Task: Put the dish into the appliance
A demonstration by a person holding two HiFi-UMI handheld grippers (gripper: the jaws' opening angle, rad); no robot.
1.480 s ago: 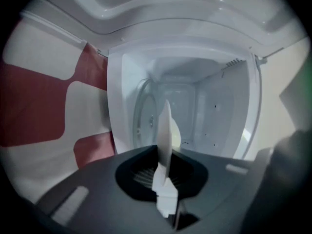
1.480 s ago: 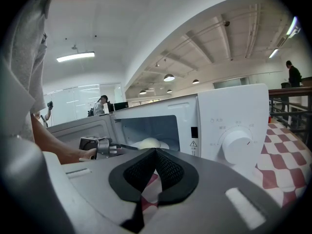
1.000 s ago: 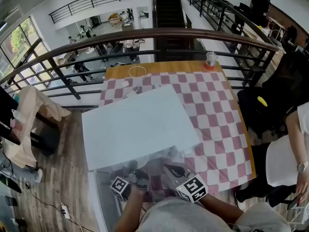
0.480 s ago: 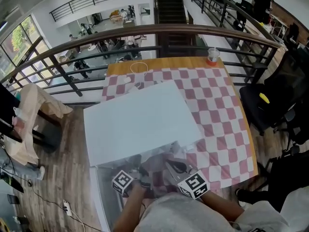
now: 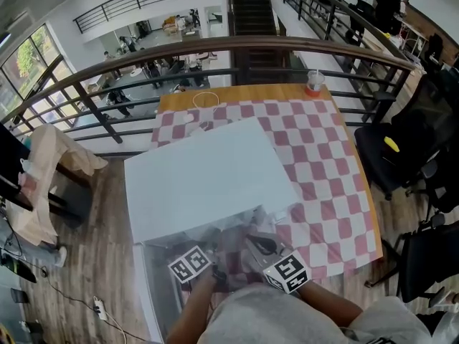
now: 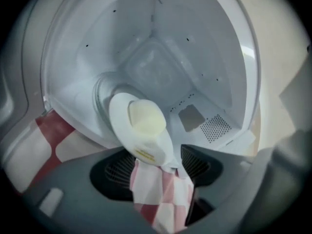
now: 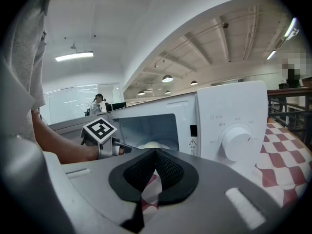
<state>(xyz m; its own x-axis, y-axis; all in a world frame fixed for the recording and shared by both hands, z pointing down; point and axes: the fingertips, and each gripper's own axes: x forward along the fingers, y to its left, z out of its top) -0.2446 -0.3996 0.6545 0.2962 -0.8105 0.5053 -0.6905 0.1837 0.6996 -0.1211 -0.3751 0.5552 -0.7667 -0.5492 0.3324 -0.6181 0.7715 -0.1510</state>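
Broadly, the counter draped in red-and-white checked cloth (image 5: 330, 178) carries the boxy white microwave oven (image 5: 204, 181) at its near left corner. The oven's top hides the cavity from the head view. Inside sits the round white dish of pale yellow food (image 6: 141, 123), just beyond the left gripper (image 6: 163, 157), whose jaws have just been opening and stand apart, not pressing it. The right gripper (image 7: 155, 152) hangs before the oven, jaws together on nothing. A small pale cup with a red base (image 5: 313, 84) stands at the far right corner.

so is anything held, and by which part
Nothing is held. The left gripper has just been opening its jaws; the dish, in the microwave, has its near edge between them, unpressed. The right gripper is shut, empty.
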